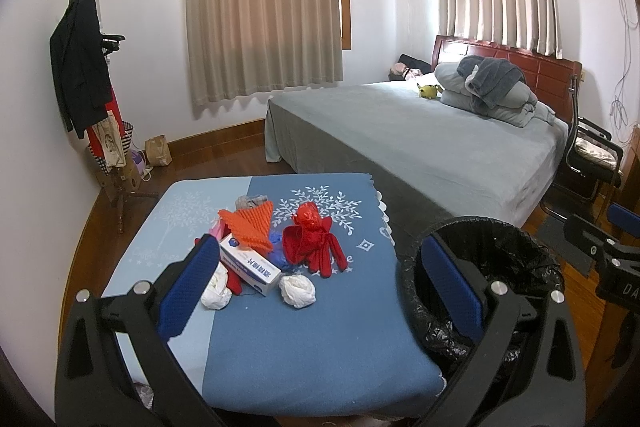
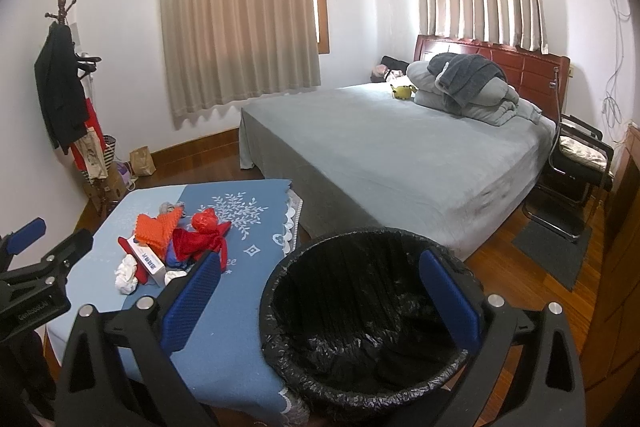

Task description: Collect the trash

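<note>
A low table with a blue cloth (image 1: 312,327) holds a heap of items: two crumpled white paper balls (image 1: 297,290) (image 1: 216,291), a white box with blue print (image 1: 250,265), an orange knitted piece (image 1: 250,223), a red shiny wrapper on red fabric (image 1: 310,239). The heap also shows in the right wrist view (image 2: 176,243). A bin lined with a black bag (image 2: 360,311) stands right of the table. My left gripper (image 1: 316,287) is open and empty above the table's near side. My right gripper (image 2: 320,303) is open and empty over the bin.
A bed with a grey cover (image 1: 420,139) lies behind the table and bin. A coat rack with clothes (image 1: 86,67) stands at the left wall. A black chair (image 2: 576,167) and a dark mat (image 2: 552,251) are at the right. The floor is wood.
</note>
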Demonstrator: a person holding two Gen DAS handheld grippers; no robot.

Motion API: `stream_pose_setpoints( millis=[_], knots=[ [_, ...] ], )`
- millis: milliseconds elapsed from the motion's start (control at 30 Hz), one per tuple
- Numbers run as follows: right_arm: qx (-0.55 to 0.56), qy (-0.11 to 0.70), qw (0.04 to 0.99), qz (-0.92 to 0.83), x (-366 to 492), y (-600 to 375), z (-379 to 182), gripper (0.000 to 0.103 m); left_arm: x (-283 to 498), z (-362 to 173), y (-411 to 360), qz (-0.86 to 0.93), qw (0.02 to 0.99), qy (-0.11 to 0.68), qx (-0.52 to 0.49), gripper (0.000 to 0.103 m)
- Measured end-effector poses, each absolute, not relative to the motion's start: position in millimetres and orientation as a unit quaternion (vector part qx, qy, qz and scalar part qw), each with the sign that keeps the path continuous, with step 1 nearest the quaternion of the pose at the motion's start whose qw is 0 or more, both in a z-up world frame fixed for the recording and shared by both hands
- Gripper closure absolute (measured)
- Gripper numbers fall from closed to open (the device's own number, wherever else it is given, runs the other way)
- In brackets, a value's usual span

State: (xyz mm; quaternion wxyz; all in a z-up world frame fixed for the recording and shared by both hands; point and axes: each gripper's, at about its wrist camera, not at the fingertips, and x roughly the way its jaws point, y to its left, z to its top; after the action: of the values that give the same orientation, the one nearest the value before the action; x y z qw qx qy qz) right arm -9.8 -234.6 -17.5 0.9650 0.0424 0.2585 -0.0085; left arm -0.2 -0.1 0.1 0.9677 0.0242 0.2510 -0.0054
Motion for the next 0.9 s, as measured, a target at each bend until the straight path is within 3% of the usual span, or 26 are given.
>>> stream_pose_setpoints(
  millis=[900],
  knots=[
    [0.042,0.258,0.965,-0.006,-7.9,-232.0,-19.3,0.006,0.2,-0.2,0.0,-0.005,0.968,0.251,0.023,0.005]
  ],
)
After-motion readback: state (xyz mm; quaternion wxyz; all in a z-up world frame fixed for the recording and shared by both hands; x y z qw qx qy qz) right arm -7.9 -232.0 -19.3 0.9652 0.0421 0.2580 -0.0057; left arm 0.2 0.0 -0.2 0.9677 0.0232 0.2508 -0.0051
